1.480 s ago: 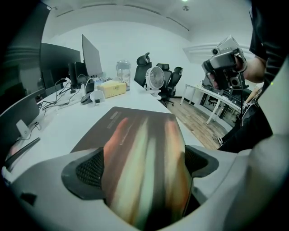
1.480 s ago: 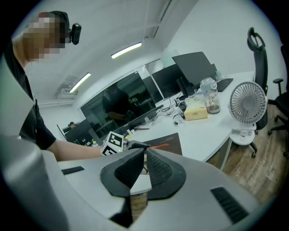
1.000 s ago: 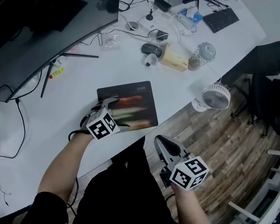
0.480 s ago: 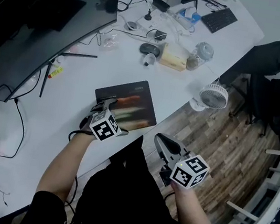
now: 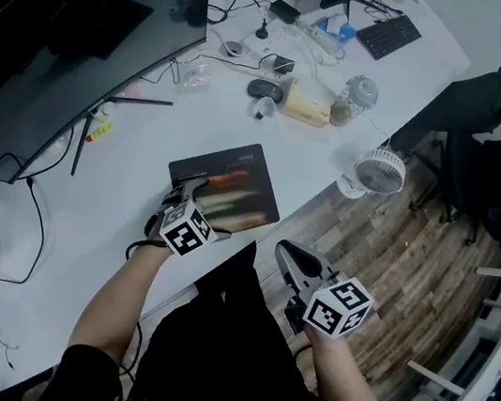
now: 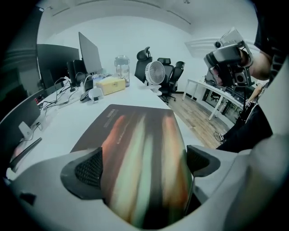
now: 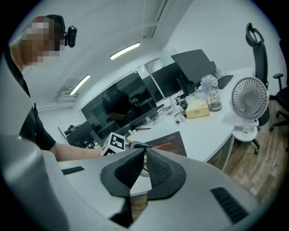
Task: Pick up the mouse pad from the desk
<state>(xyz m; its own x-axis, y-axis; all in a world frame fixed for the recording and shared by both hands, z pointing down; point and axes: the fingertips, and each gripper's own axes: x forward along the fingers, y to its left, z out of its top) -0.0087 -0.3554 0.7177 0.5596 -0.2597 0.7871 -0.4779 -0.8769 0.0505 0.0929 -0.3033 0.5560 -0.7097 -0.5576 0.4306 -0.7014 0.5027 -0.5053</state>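
The dark mouse pad with red and green streaks lies on the white desk close to its front edge. My left gripper is at the pad's near left corner, pointing down at it. In the left gripper view the mouse pad runs in between the jaws of the left gripper. Those jaws have just been opening and stand wide, and neither pad presses on it. My right gripper hangs off the desk over the person's lap. The right gripper is shut on nothing.
A curved monitor spans the desk's left. Behind the pad lie a mouse, a yellow box and a jar. A small fan stands at the desk's right edge. Office chairs stand on the wooden floor.
The left gripper has shifted only slightly at the pad's near corner. The mouse pad lies where it was, and the right gripper has not moved.
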